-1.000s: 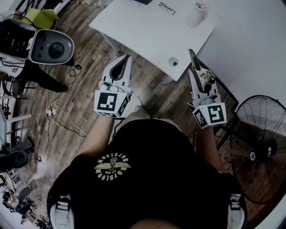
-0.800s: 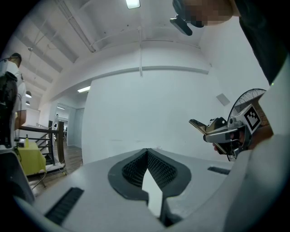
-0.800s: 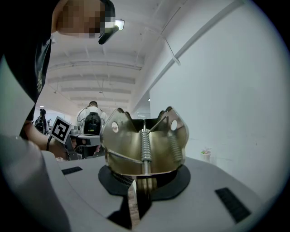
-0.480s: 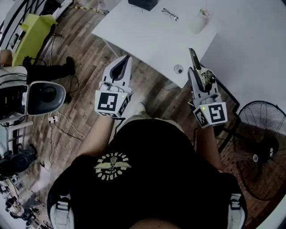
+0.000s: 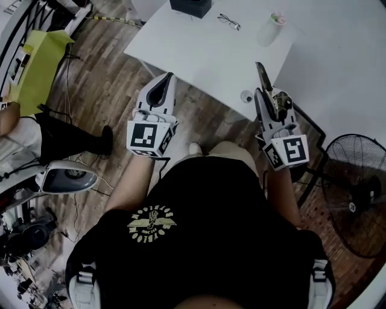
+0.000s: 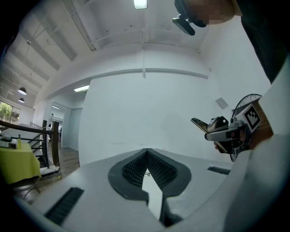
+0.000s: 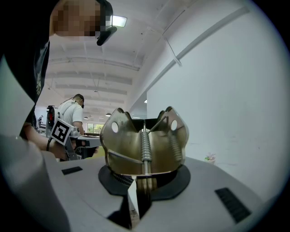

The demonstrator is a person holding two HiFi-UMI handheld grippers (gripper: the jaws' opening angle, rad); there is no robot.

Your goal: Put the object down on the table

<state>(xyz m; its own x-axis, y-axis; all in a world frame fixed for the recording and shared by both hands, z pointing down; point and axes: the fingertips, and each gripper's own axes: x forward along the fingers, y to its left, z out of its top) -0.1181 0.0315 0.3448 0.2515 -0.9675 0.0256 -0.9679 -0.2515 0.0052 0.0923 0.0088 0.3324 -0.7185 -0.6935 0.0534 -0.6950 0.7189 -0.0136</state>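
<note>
A brass-coloured metal spring clip [image 7: 145, 145] is held between the jaws of my right gripper [image 7: 141, 176], its wings standing up above the pads. In the head view the clip [image 5: 266, 84] sticks out ahead of the right gripper [image 5: 265, 99], just off the near corner of the white table [image 5: 205, 51]. My left gripper [image 5: 168, 77] is held level to the left of it, over the wooden floor, shut with nothing in it. The left gripper view shows its pads [image 6: 136, 166] closed together, and the clip [image 6: 213, 128] off to the right.
On the table lie glasses [image 5: 227, 22], a pale bottle [image 5: 268, 30], a black box [image 5: 190, 6] and a small round thing [image 5: 246, 96] near the corner. A standing fan [image 5: 356, 193] is at the right. A person [image 5: 54, 139] and cables are on the floor at the left.
The floor and the things on the left have slid down the head view, and the table's near corner has come closer to both grippers. The clip stays gripped.
</note>
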